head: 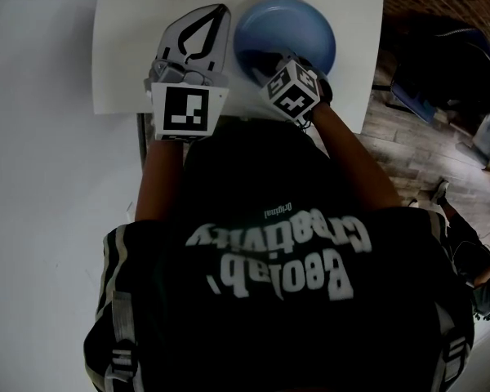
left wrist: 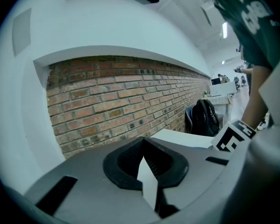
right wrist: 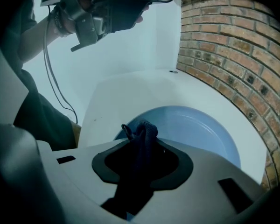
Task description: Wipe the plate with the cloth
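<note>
A blue plate (head: pixel 286 27) (right wrist: pixel 196 129) lies on the white table (head: pixel 131 47) at its far right side. My right gripper (right wrist: pixel 141 136) is shut on a dark blue cloth (right wrist: pixel 143 130), which bunches out between the fingertips over the plate's near rim. In the head view only that gripper's marker cube (head: pixel 294 90) and a dark patch of cloth (head: pixel 265 60) show. My left gripper (head: pixel 216 15) (left wrist: pixel 143 146) is shut with nothing in it. It is held up off the table to the left of the plate, pointing toward the brick wall.
A brick wall (left wrist: pixel 121 97) (right wrist: pixel 233 45) runs behind the table. A dark backpack (left wrist: pixel 204 116) (head: pixel 441 47) rests on a chair past the table's right edge, over a wooden floor (head: pixel 408 145). A thin cable (right wrist: pixel 51 78) hangs from the left gripper.
</note>
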`<state>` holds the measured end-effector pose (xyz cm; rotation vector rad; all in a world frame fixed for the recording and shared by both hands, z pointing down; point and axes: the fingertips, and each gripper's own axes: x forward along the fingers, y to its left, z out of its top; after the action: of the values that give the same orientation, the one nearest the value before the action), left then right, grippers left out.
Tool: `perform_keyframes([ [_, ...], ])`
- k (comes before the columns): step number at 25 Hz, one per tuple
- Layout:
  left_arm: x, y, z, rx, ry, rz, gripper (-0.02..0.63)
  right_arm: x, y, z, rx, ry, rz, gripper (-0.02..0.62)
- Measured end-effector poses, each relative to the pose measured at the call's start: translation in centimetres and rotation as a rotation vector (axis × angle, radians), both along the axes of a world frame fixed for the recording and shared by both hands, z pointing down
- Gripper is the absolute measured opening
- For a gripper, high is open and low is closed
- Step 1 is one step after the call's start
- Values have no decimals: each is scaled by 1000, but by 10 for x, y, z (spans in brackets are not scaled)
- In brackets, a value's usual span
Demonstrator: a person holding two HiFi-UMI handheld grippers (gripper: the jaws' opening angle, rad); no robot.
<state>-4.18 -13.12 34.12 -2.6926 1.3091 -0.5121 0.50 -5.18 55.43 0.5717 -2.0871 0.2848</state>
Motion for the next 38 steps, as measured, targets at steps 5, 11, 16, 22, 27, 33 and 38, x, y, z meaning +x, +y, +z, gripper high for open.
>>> perform_keyframes([
  [5,11,4,-7,12,8,9,3,14,11,-1,-7,1,9,104],
  [11,20,9,-8,17,-4,12,3,31,19,0,-7,3,31,104],
  [16,27,11,-11,21,-11,18,3,50,19,-1,9,25,56,104],
  [22,29,13,-10,30,-30,22,3,74,9,0,28,46,111,104],
  [27,27,11,-12,26,-3,7,3,89,-8,-1,45,62,161,104],
  [33,17,7,-8,14,-9,-16,3,100,-40,0,57,90,201,104],
  [38,-2,1,-6,1,-18,-60,3,97,-71,0,71,107,206,104],
])
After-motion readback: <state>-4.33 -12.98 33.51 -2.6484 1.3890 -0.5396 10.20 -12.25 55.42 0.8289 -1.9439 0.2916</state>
